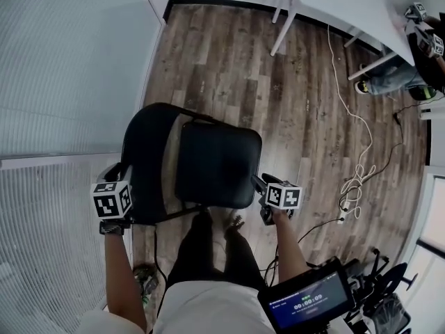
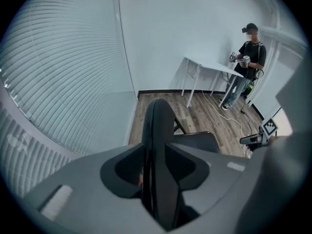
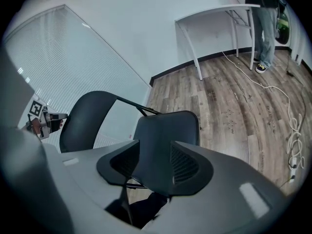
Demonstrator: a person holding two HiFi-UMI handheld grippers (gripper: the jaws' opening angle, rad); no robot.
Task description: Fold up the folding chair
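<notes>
A black folding chair stands unfolded on the wood floor, its curved backrest toward the blinds and its flat seat beside it. My left gripper sits at the backrest's near edge. In the left gripper view that edge runs upright between the jaws, and my left gripper is shut on it. My right gripper is at the seat's right corner. In the right gripper view the seat faces the camera. Its near corner reaches between the jaws of my right gripper, which stand open.
Window blinds close off the left side, close behind the backrest. A white table stands at the far right with another person beside it. A white cable snakes over the floor to the right. My legs stand just behind the chair.
</notes>
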